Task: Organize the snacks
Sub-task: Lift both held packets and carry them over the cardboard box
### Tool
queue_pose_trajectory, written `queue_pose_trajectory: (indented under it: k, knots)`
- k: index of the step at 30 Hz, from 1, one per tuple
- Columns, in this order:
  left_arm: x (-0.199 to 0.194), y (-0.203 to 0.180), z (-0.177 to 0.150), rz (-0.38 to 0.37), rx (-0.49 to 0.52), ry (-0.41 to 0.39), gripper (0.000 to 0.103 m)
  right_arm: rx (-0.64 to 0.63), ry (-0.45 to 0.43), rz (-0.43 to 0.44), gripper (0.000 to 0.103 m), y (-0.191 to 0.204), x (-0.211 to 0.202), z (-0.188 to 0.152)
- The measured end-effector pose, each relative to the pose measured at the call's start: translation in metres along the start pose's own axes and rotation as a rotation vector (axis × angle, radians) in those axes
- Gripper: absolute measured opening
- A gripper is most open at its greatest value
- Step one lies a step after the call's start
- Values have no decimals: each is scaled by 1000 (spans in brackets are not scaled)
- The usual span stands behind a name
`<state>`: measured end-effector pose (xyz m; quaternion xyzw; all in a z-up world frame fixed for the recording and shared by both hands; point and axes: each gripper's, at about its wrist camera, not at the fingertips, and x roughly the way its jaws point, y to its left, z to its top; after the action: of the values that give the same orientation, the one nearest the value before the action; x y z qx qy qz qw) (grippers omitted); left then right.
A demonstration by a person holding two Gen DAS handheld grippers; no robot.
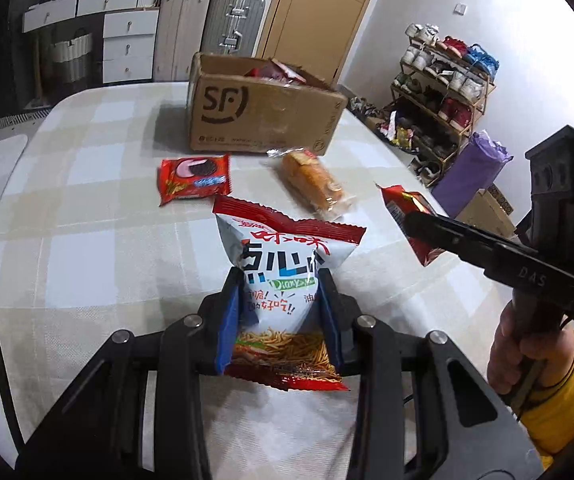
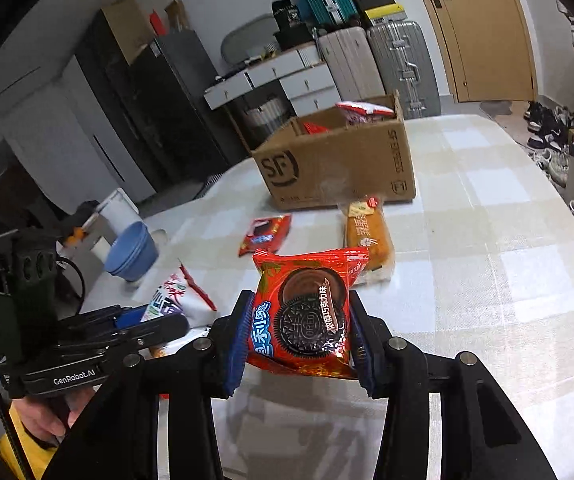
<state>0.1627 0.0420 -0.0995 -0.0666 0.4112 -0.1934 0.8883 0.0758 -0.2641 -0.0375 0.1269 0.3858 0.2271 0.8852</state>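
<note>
Cardboard box (image 1: 263, 120) sits at twelve o'clock on the tabletop (image 1: 87, 240), already holding packets. Both grippers carry snacks toward it: left gripper (image 1: 281, 312) clamps a noodle-snack bag (image 1: 287, 264), right gripper (image 2: 299, 344) clamps a cookie packet (image 2: 307, 308), both level, raised. Next: reach forward, release over the box.

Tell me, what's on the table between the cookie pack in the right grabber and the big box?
The wrapped bread and a second cookie pack lie on the table between the held Oreo pack and the cardboard box, clearest in the right wrist view.
</note>
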Motion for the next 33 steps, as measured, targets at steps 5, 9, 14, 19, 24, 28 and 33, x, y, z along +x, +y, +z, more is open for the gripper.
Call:
queue_pose_trajectory:
  k: [5,9,14,19,24,28,33]
  knots:
    - [-12,-15,-1,-13,15,-7,33,22,-3,18,45,-2,-7,-9]
    - [-21,-29,-2,-29,47,-10,33,36,-5,24,45,-5,-10,-14]
    - [-26,-33,-1,-46,49,-15,33,40,-17,30,45,-6,-12,-15]
    - [-27,-31,-2,-45,37,-11,33,54,-16,48,45,-9,-11,-15]
    - [-16,-21,-2,-51,19,0,33,72,5,61,45,-16,1,-19]
    - [-8,-16,-2,-60,2,13,33,80,14,72,45,-20,9,-18]
    - [-2,-11,11,-69,-4,18,33,89,10,100,45,-22,15,-6]
